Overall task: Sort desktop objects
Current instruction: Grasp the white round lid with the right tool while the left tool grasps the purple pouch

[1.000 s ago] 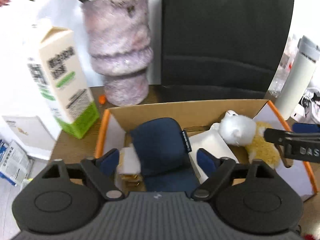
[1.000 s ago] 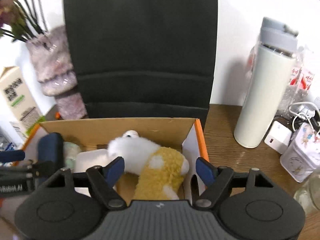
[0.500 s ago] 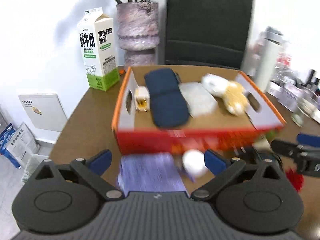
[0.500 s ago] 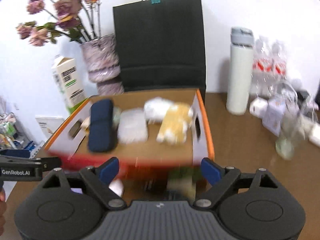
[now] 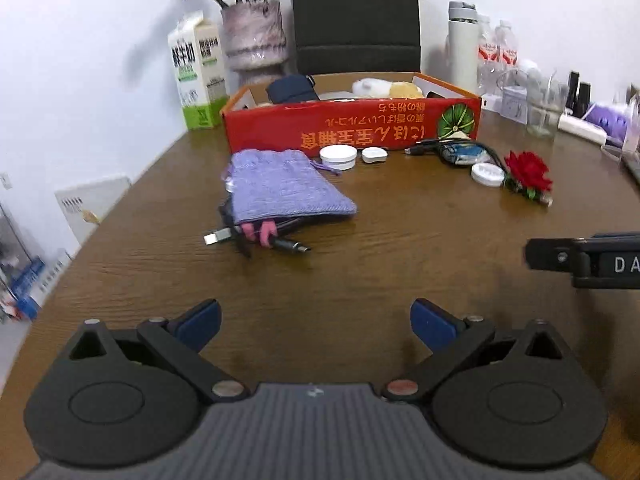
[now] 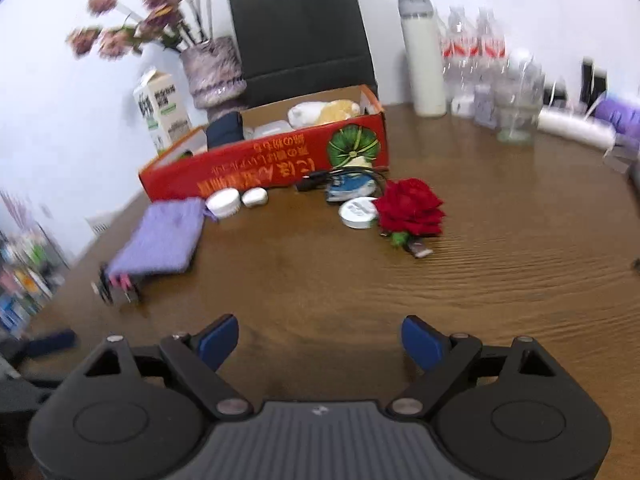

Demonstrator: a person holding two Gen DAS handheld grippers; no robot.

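A red cardboard box (image 5: 352, 128) (image 6: 272, 168) stands at the far middle of the wooden table. Inside it lie a navy case (image 5: 290, 88), a white pack and a white-and-yellow plush toy (image 6: 324, 112). In front of the box lie a purple knitted pouch (image 5: 280, 188) (image 6: 160, 240) over some cables (image 5: 276, 240), two white round containers (image 5: 338, 156), a blue cable bundle (image 5: 460, 152), a white tin (image 6: 358, 212) and a red rose (image 5: 528, 172) (image 6: 412, 208). My left gripper (image 5: 316, 316) and right gripper (image 6: 320, 338) both hang open and empty over bare wood, well short of these things.
A milk carton (image 5: 196, 76), a vase of dried flowers (image 5: 256, 36) and a black paper bag (image 5: 356, 20) stand behind the box. A white flask (image 6: 424, 52), water bottles and a glass jar (image 6: 516, 120) crowd the right. The right gripper's finger (image 5: 580, 260) shows beside my left one.
Both grippers have pulled back from just over the box's inside to the near part of the table, and their jaws stand a little wider. The loose things before the box have come into view.
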